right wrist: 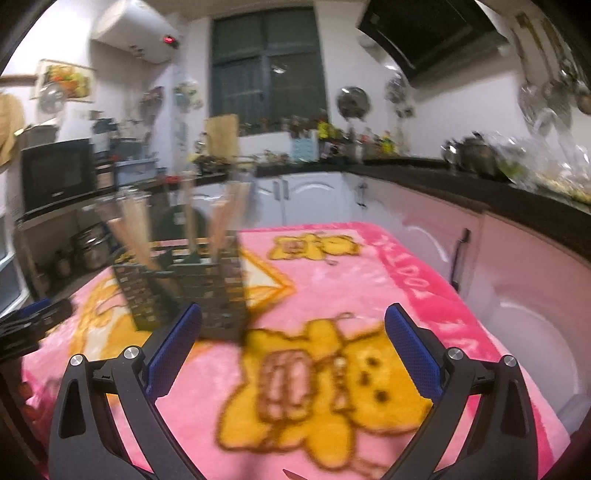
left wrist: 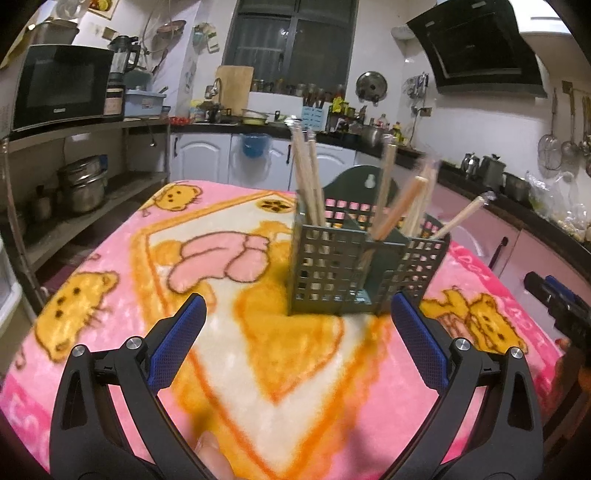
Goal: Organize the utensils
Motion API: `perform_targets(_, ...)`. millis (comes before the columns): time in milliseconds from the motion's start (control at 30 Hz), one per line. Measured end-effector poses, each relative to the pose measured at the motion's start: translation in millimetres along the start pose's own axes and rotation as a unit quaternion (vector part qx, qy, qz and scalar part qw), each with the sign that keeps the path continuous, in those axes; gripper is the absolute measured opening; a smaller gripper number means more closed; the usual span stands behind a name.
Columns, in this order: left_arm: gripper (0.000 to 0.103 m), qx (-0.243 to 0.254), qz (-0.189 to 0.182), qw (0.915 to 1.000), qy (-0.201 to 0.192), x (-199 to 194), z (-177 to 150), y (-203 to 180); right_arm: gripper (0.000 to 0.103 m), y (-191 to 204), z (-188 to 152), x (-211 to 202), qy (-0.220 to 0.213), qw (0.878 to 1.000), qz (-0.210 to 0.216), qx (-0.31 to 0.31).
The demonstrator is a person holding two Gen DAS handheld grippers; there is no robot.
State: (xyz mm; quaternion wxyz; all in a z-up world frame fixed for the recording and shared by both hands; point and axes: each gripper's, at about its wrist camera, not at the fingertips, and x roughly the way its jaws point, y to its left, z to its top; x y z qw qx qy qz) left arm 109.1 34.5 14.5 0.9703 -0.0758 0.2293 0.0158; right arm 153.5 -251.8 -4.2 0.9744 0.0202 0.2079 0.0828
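- Warm indoor light, dark window; fisheye bends edges into black corners.
- Right wrist view motion-blurred beyond the jaws; left sharper, chopsticks smeared.

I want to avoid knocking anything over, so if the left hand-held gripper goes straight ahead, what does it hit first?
Probably the green utensil holder with its chopsticks; it stands ahead of the open left hand-held gripper, slightly right of centre, though depth is unclear.

Window: dark panes on white wall
Cabinets: white doors under black counter
Microwave: black, left shelf
Tabletop: pink cartoon blanket
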Motion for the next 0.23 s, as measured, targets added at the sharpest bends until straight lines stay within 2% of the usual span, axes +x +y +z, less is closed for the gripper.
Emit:
perform_targets(67,0.092,-0.001,0.015,0.9997,0.022,8.9,6.6,10.8,0.097,-16.1,6.0,30.7,0.068,0.997,-0.042,-0.018)
perform_targets(133,0.092,0.007,0.054,0.9973,0.050,27.6,14.4,29.9,0.097,-32.7,3.4,65.6,0.143,0.986,-0.079,-0.033)
perform_targets(233,0.092,0.010,0.118,0.9882,0.097,67.0,18.6,62.0,0.096,-58.3,-7.2,106.8,0.220,0.970,-0.099,-0.018)
